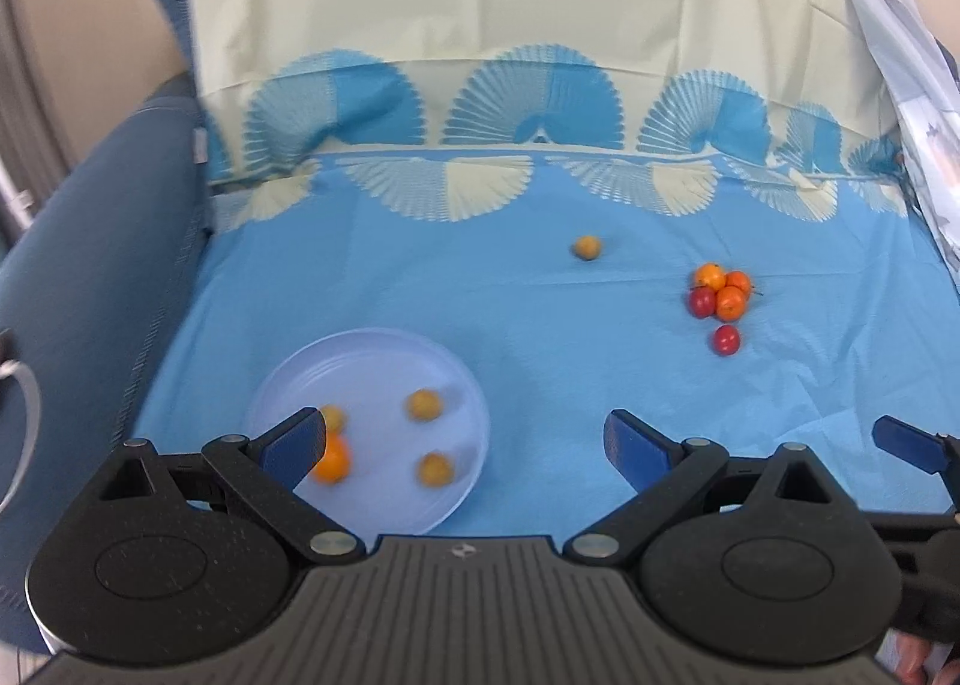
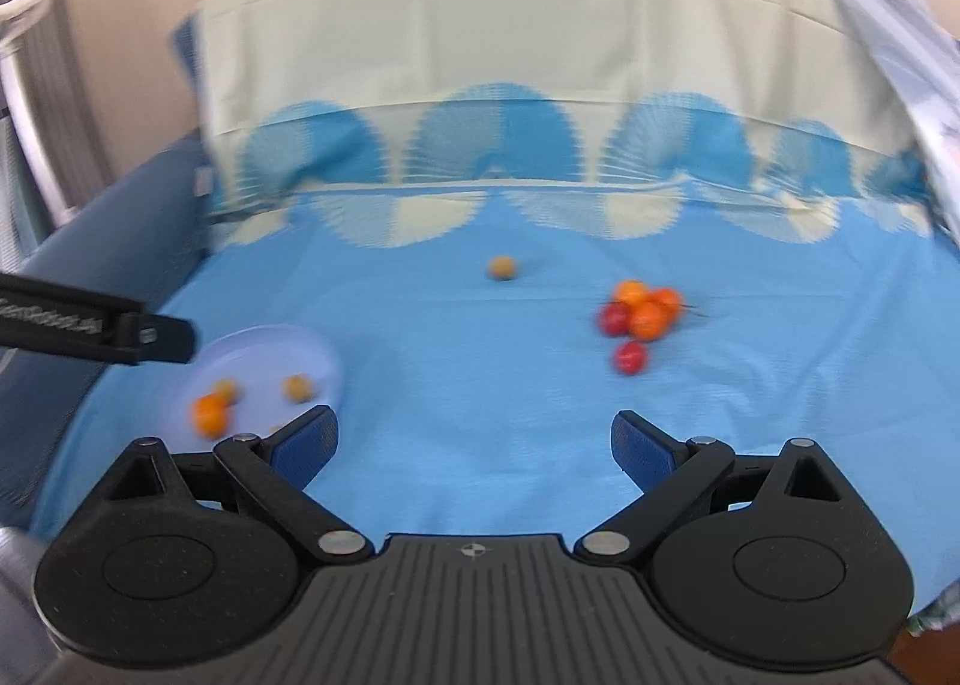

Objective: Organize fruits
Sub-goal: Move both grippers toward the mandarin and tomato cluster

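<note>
A pale blue plate [image 1: 372, 352] lies on the blue cloth at lower left, holding three small tan fruits and one orange fruit [image 1: 332, 463]. My left gripper [image 1: 465, 445] hangs open just above the plate's near edge, nothing between its fingers. One tan fruit [image 1: 586, 247] lies alone farther back. A cluster of orange and red fruits [image 1: 720, 292] sits to the right, with a single red fruit [image 1: 726, 340] in front of it. My right gripper [image 2: 474, 442] is open over bare cloth, the plate [image 2: 270, 352] to its left and the cluster [image 2: 642, 313] ahead right.
The cloth covers a seat with a cream and blue patterned backrest [image 1: 480, 54]. A dark blue armrest [image 1: 90, 265] borders the left side. A light patterned fabric [image 1: 900, 84] hangs at the right. The left gripper's body [image 2: 90, 331] juts in at the right view's left edge.
</note>
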`<state>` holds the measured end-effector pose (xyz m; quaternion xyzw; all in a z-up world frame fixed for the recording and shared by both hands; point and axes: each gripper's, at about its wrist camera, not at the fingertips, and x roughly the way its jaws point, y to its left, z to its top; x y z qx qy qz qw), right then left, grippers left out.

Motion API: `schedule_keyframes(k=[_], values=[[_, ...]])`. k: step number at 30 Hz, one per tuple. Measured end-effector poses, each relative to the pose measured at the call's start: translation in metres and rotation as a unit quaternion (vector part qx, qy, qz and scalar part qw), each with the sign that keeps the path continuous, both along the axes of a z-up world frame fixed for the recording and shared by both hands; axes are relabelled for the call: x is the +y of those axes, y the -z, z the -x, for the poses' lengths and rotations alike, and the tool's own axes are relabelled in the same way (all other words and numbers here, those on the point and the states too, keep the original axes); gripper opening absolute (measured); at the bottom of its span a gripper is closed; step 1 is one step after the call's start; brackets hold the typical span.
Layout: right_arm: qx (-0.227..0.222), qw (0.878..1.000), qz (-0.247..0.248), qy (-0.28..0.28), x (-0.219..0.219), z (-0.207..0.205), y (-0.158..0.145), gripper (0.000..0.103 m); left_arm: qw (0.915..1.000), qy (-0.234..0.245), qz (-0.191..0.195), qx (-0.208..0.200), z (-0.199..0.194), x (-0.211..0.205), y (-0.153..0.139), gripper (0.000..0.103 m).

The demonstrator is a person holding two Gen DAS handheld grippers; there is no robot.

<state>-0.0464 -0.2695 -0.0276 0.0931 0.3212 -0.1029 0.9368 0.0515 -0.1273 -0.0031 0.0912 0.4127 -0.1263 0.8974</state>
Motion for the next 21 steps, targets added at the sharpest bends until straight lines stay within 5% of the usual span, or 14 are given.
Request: schedule_keyframes(k=[14, 19, 21], values=[[0.024, 0.989, 0.007, 0.143, -0.142, -0.101, 0.088, 0.098, 0.9936, 0.095, -0.005, 0.062, -0.153, -0.149, 0.094, 0.1], [0.038, 0.99, 0.031, 0.13, -0.173, -0.144, 0.117, 0.094, 0.9901, 0.115, -0.028, 0.076, -0.179, -0.191, 0.133, 0.1], [0.048, 0.992, 0.019, 0.115, -0.181, -0.16, 0.129, 0.085, 0.991, 0.102, -0.029, 0.082, -0.187, -0.191, 0.143, 0.1]])
